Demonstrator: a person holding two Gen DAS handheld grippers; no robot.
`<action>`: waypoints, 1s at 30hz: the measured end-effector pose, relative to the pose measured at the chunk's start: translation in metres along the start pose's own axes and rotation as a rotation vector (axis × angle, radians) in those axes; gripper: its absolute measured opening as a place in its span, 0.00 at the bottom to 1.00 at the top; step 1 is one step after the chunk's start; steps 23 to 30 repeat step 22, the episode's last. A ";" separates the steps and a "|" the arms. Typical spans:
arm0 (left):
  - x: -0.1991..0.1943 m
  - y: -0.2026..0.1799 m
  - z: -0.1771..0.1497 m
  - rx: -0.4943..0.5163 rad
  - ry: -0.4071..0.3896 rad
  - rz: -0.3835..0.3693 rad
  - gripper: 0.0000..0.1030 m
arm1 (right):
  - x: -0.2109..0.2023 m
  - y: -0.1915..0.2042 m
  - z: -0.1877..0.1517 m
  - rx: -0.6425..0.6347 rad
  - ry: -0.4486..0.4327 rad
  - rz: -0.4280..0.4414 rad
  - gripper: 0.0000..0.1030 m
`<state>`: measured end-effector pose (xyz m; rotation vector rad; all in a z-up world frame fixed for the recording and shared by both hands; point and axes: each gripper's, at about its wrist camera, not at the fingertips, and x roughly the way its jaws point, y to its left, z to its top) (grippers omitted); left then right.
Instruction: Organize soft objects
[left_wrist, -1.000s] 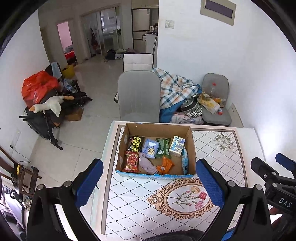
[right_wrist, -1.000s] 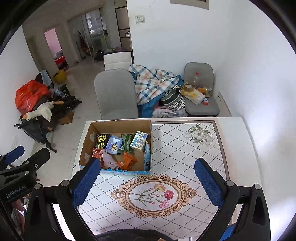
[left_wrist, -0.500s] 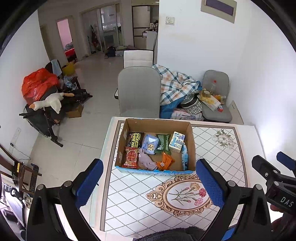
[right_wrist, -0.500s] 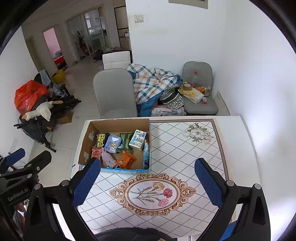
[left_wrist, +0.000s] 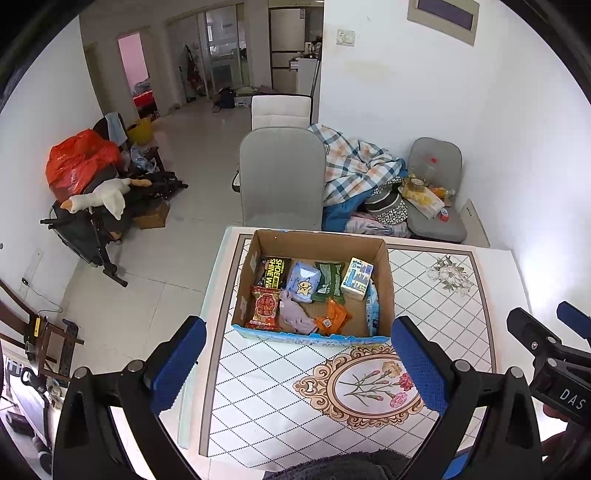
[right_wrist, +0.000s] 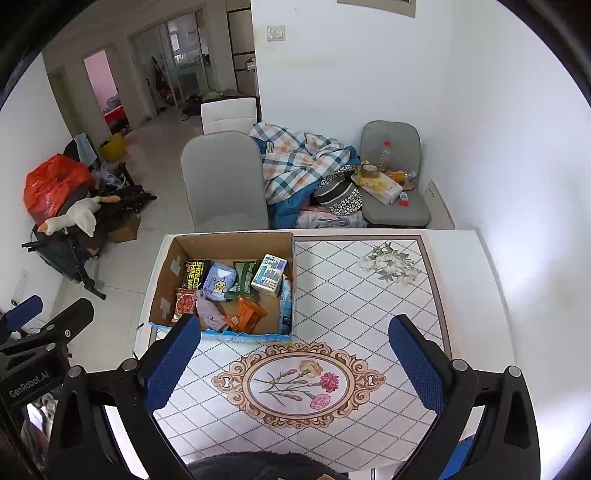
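Note:
A cardboard box (left_wrist: 385, 280) (right_wrist: 166, 280) stands at the table's far left. It holds several soft packs: a red snack pack (left_wrist: 265, 305), a lilac cloth (left_wrist: 293, 315) (right_wrist: 210, 312), a blue pouch (left_wrist: 303, 278) (right_wrist: 218, 282), an orange pack (left_wrist: 334, 317) (right_wrist: 245, 314), a green pack (left_wrist: 328, 280) and a tissue box (left_wrist: 356, 278) (right_wrist: 269, 275). My left gripper (left_wrist: 297, 363) is open and empty, held high on the near side of the box. My right gripper (right_wrist: 295, 360) is open and empty above the flower medallion (right_wrist: 299, 380).
The white table (right_wrist: 469, 295) has a diamond-patterned cloth. A grey chair (left_wrist: 280, 181) stands behind the box, with a plaid blanket (left_wrist: 354, 166) and a second chair (left_wrist: 439, 206) with clutter beyond. A loaded cart with a toy goose (left_wrist: 99, 199) stands at left.
Both grippers have drawn back and up from the table, so the box looks smaller and farther. Both stay open and empty.

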<state>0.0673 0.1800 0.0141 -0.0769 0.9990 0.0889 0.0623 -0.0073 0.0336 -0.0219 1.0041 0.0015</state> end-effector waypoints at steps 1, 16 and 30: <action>0.000 0.000 -0.001 -0.001 0.002 -0.001 0.99 | 0.001 0.000 0.000 0.000 0.000 0.000 1.00; 0.003 -0.001 -0.004 0.002 0.020 -0.006 1.00 | 0.005 -0.002 0.001 0.007 0.004 0.003 1.00; 0.004 -0.002 -0.003 0.001 0.023 -0.012 1.00 | 0.006 -0.003 0.002 0.003 0.009 -0.005 1.00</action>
